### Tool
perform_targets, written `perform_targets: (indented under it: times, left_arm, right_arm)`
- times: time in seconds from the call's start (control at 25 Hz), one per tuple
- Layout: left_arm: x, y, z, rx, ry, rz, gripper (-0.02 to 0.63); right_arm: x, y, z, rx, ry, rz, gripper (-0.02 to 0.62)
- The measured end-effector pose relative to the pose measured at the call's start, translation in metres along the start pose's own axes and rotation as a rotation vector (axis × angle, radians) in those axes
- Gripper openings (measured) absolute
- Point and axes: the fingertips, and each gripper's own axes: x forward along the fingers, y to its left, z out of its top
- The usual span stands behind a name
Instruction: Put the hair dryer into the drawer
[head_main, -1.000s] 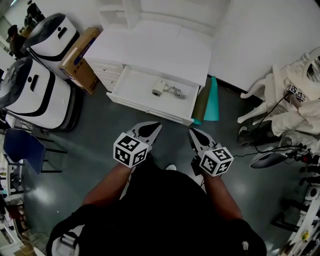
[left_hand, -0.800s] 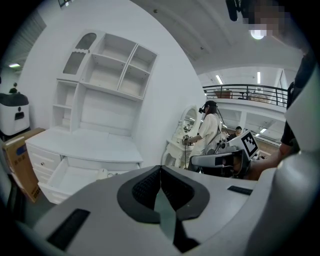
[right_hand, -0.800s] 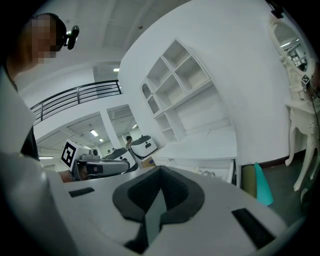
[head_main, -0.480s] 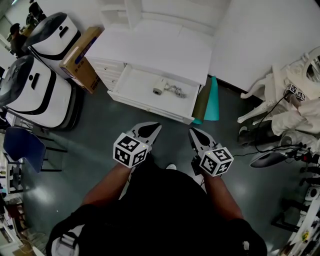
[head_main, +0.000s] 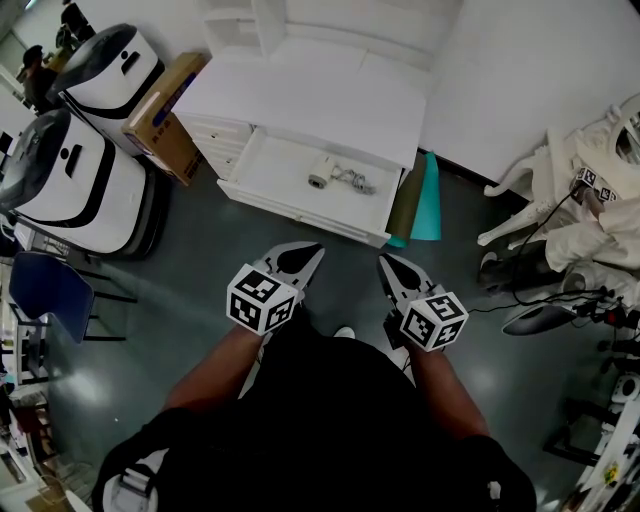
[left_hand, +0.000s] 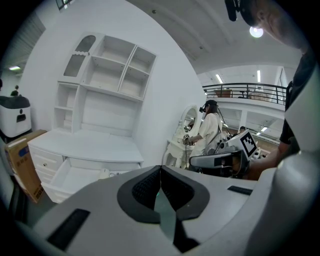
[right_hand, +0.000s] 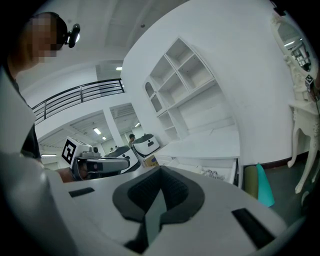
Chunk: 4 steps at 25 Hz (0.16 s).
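Note:
A small white hair dryer (head_main: 320, 173) with its coiled cord (head_main: 352, 181) lies inside the open white drawer (head_main: 262, 190) of the white desk (head_main: 310, 95). My left gripper (head_main: 312, 252) hangs over the dark floor in front of the drawer, shut with nothing in it. My right gripper (head_main: 385, 264) is beside it, also shut and empty. In the left gripper view the jaws (left_hand: 160, 169) meet, with the open drawer (left_hand: 75, 176) beyond at the left. From the right gripper (right_hand: 160, 172), the cord (right_hand: 214, 174) shows in the drawer.
Two white-and-black machines (head_main: 85, 130) and a cardboard box (head_main: 165, 110) stand left of the desk. Rolled green and teal mats (head_main: 418, 205) lean at its right. White furniture and cables (head_main: 560, 220) crowd the right side. A blue chair (head_main: 45, 290) stands at far left. Another person (left_hand: 209, 130) stands in the background.

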Motion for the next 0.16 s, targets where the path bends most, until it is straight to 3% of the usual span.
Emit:
perform_targets:
  times: [0.16]
  left_arm:
    - [0.0024, -0.0002, 0.0028, 0.003, -0.001, 0.000, 0.011]
  right_arm:
    - [0.0000, -0.0018, 0.0025, -0.003, 0.000, 0.001, 0.025]
